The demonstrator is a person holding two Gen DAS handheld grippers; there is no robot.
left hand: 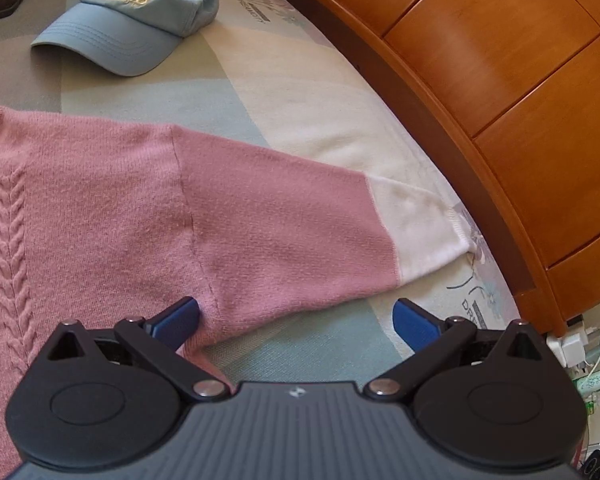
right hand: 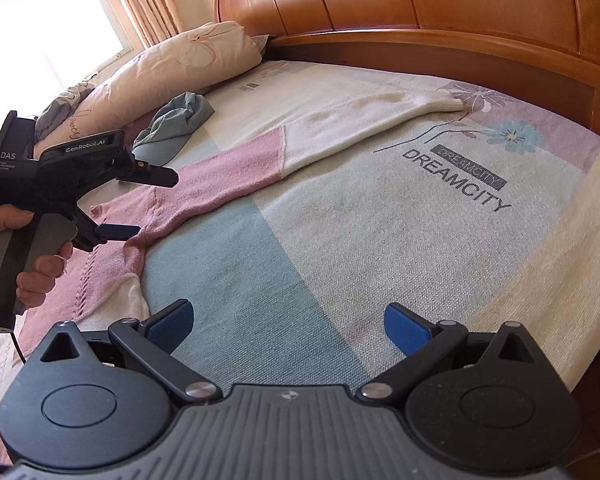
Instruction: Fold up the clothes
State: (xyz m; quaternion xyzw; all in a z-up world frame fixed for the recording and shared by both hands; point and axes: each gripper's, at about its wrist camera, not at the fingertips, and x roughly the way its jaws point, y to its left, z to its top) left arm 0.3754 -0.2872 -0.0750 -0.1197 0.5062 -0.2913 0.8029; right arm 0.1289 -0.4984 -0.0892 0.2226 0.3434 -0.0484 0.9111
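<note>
Folding hasn't really begun, by the look of it. The pink sweater (left hand: 100, 200) lies flat on the bed cover (left hand: 300, 348), body at left of the left wrist view w/ its cable-knit stripe running down the left edge, and the sleeve (left hand: 284, 224) stretched out straight toward the right, ending in a white cuff (left hand: 424, 232) near the wooden bed frame (left hand: 520, 100). No fold visible anywhere; sleeve not yet brought in over the body.

Left gripper (left hand: 296, 316): jaws wide apart, nothing held, sitting at the armpit seam at bottom centre. One blue pad is over the pink knit, the other over bare cover. Right wrist view shows the same tool (right hand: 140, 204) at mid left, held in a hand (right hand: 40, 268), fingers spread above and below the sweater edge.

Right gripper (right hand: 286, 320): also spread open, empty, over plain cover at bottom centre, well apart from the garment.

Left to do, I'd judge: sleeves in, then body folds, i.e. nearly everything. A blue cap (left hand: 140, 24) sits upper left, untouched.
</note>
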